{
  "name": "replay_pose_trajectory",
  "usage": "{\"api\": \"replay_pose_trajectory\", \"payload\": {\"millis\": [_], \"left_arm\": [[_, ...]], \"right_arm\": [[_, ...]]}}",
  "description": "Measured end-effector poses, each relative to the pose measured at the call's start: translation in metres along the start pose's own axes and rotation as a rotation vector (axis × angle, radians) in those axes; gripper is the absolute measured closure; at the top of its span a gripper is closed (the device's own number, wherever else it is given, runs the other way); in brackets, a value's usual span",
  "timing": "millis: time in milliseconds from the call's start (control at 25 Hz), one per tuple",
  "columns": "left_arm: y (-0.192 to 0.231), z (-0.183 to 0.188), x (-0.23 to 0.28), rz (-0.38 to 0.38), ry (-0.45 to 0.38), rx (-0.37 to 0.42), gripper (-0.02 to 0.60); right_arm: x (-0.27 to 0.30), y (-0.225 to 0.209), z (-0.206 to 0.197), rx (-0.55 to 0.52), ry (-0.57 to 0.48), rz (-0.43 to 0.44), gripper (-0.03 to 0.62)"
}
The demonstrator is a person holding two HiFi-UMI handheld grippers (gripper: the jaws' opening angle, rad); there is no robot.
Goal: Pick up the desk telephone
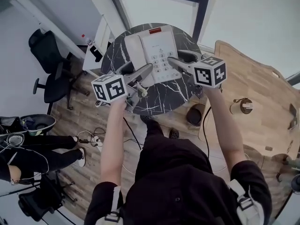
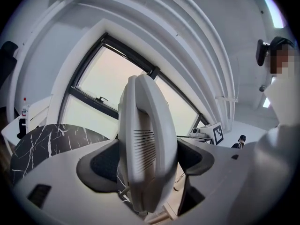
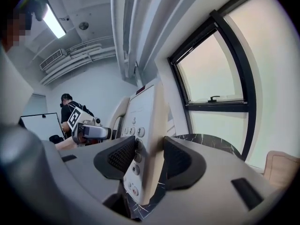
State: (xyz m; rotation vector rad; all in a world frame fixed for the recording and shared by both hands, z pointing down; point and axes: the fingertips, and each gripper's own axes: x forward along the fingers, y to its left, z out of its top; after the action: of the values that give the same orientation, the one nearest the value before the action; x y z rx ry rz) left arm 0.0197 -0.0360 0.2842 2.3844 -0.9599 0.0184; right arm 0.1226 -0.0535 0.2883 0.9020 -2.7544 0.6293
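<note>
The white desk telephone (image 1: 154,53) hangs between my two grippers above the round black marble table (image 1: 173,95). My left gripper (image 1: 146,70) is shut on its left side, where the handset (image 2: 147,139) lies; both dark pads (image 2: 101,165) press on the handset. Over on the phone's right edge my right gripper (image 1: 172,61) is shut beside the keypad. In the right gripper view the telephone (image 3: 145,121) stands edge-on between the jaws of my right gripper (image 3: 149,161), with its number keys facing left. My left gripper (image 2: 147,161) fills the lower part of its own view.
A black office chair (image 1: 49,64) stands at the left, with a white side desk (image 1: 96,43) behind it. A wooden table (image 1: 255,90) with a small round object (image 1: 242,106) lies to the right. A seated person's legs (image 1: 42,156) show at the lower left. Large windows are ahead.
</note>
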Motion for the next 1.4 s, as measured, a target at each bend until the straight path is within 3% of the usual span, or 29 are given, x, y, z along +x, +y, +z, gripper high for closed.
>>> {"api": "replay_pose_trajectory", "payload": {"millis": [280,680,920,1400], "left_arm": [[-0.021,0.044,-0.011,-0.001,-0.055,0.100,0.190],[-0.033,0.081,-0.017,-0.004,-0.091,0.174,0.190],[-0.048,0.095,-0.020,-0.013,-0.104,0.176,0.190],[-0.053,0.088,-0.024,-0.007,-0.107,0.169,0.190]], "right_arm": [[-0.009,0.014,0.041,-0.037,-0.074,0.009,0.387],[-0.013,0.023,0.078,-0.088,-0.163,0.020,0.387],[-0.024,0.029,0.091,-0.043,-0.204,0.010,0.388],[-0.030,0.034,0.084,-0.045,-0.206,0.009,0.390]]}}
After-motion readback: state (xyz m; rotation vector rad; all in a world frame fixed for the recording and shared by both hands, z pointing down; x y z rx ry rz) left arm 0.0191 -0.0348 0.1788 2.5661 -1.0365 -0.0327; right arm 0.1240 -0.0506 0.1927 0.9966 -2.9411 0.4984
